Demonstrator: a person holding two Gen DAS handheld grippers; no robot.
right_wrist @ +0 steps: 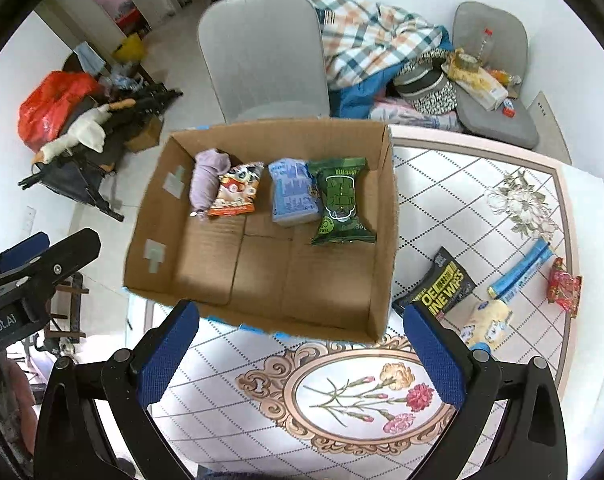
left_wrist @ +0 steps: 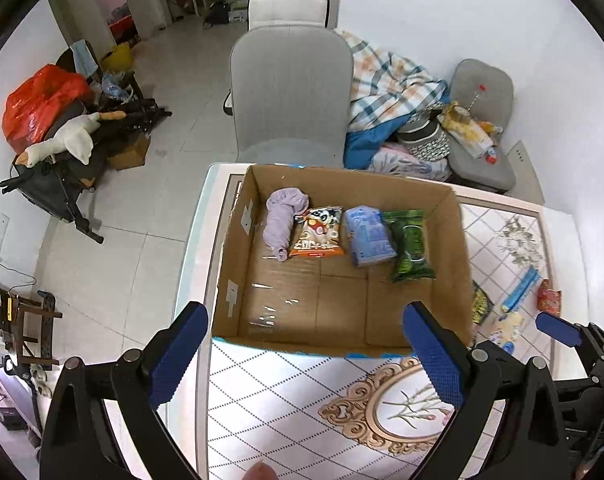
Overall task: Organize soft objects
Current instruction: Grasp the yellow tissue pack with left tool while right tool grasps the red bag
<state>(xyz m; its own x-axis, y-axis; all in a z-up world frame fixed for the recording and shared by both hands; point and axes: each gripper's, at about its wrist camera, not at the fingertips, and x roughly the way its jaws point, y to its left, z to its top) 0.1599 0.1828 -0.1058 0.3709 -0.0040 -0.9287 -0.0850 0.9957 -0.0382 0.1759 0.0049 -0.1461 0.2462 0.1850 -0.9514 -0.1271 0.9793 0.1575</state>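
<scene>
**A:** Where do the soft things lie?

**B:** Four are in the cardboard box (right_wrist: pixel 262 280), in a row along its far wall: a rolled lilac cloth (right_wrist: pixel 208 184), an orange snack bag (right_wrist: pixel 238 194) leaning on it, a pale blue tissue pack (right_wrist: pixel 292 196), and a green wipes pack (right_wrist: pixel 340 206) overlapping the blue one's right edge. The near half of the box floor is bare cardboard.

**A:** And outside the box?

**B:** On the worktop (right_wrist: pixel 442 208), right of the box: a black wipes pack (right_wrist: pixel 444 284) just beside the box's right wall, a cream pouch (right_wrist: pixel 488 324) touching its near end, a blue tube-like pack (right_wrist: pixel 520 274) further right, and a red packet (right_wrist: pixel 564 286) nearest the worktop's right edge.

**A:** The hand-held grippers?

**B:** The left hand-held gripper (left_wrist: pixel 304 354) has its blue pads wide apart and empty, poised over the box's near wall. The right hand-held gripper (right_wrist: pixel 302 350) is likewise spread and empty, above the near rim, its right pad (right_wrist: pixel 434 354) close to the black pack and the cream pouch.

**A:** Edges?

**B:** The box's left wall sits about at the worktop's left edge; in the left wrist view the floor (left_wrist: pixel 114 240) drops away just beyond it. A grey chair (right_wrist: pixel 262 56) stands against the far side, behind the box. The patterned stretch of worktop between the box's near wall and the grippers is open, as is the area beyond the loose packs.
</scene>
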